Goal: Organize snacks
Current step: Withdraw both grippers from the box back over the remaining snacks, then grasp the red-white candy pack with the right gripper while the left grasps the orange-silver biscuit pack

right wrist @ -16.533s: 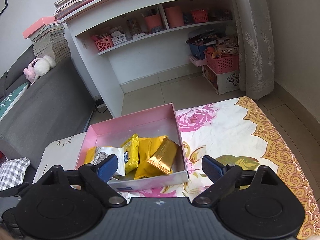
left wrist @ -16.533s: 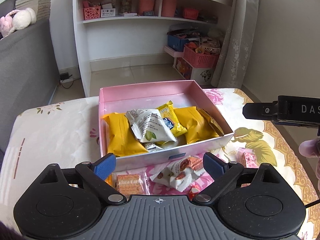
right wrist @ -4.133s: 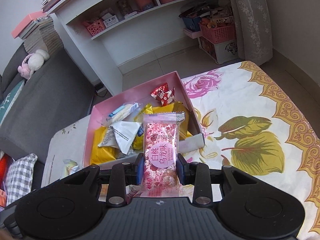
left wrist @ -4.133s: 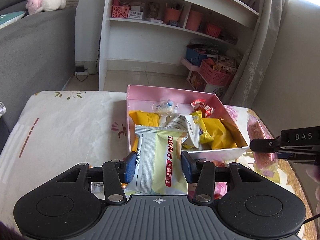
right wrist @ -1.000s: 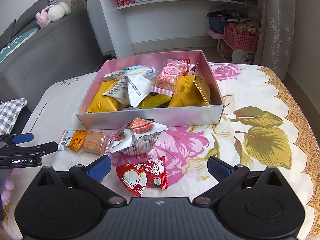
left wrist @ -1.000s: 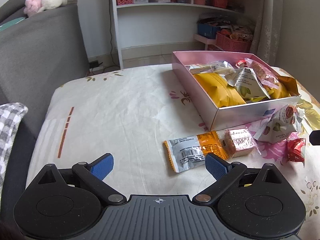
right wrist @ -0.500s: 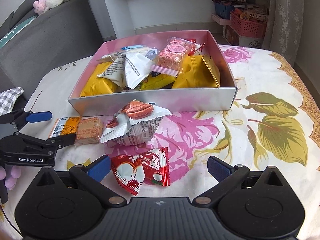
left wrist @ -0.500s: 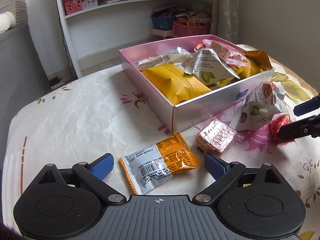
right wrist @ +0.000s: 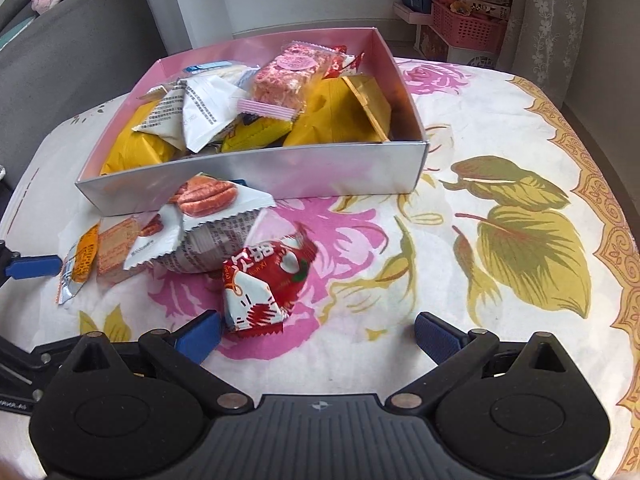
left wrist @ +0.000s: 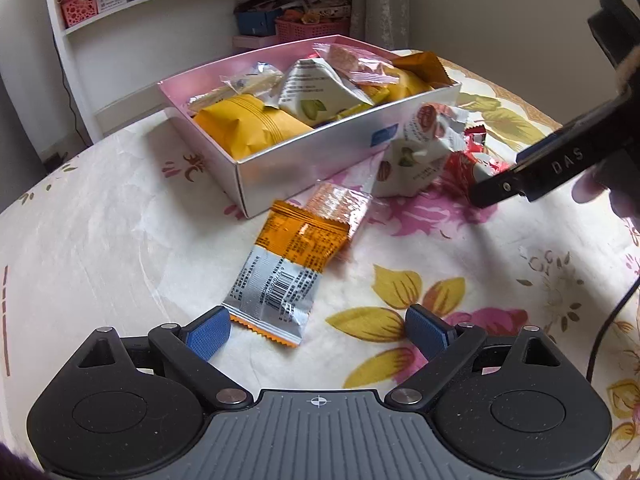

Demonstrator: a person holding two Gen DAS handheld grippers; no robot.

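Four snacks lie outside the box; most are packed. Left claw, spread, nears the orange packet; right claw, spread, nears the red one.

The letters "DAS" stand in pale print on the side of the black plastic finger of the right gripper, seen from the left wrist view. The orange-and-silver foil snack packet lying on the floral tablecloth carries a printed barcode and dense small print (too small to read). The red triangular snack wrapper bears large white characters and the white triangular nut packet bears printed lines, none of them legible.
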